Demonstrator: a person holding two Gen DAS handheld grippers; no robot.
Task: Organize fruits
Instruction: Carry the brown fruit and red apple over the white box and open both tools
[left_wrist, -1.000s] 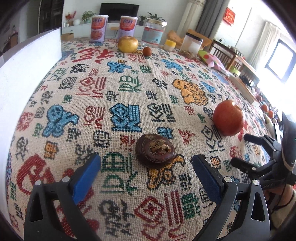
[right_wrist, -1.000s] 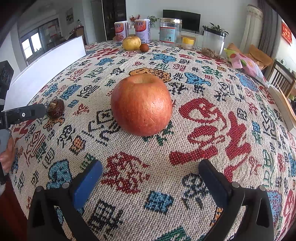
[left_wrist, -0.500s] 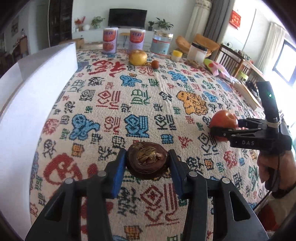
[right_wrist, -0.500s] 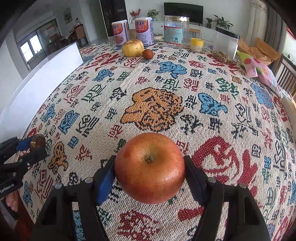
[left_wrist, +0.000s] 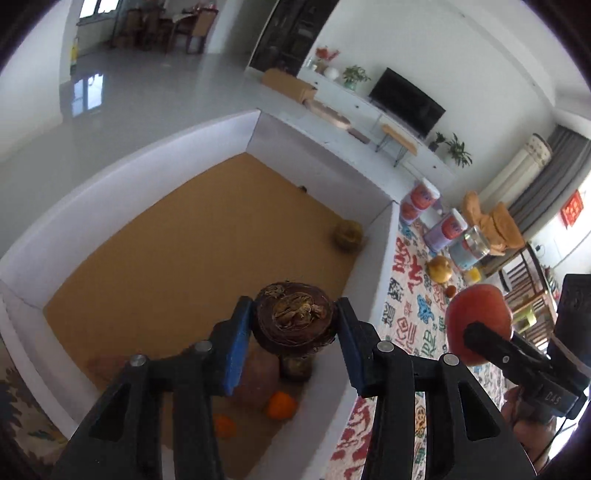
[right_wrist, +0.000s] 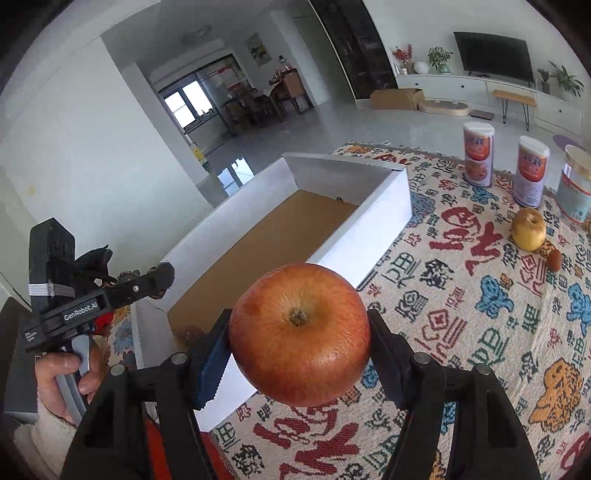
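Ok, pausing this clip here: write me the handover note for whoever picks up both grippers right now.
Left gripper: shut on the mangosteen, held over the white box.
Right gripper: shut on the red apple, held above the tablecloth beside the box.
Done: some fruit, two oranges among it, lies in the box.
Left: drop both; yellow apple and the small brown fruit beside it remain on the cloth.

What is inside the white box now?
Inside the white box: two small oranges, a reddish-brown fruit, a brownish fruit far off. The left gripper hides others.
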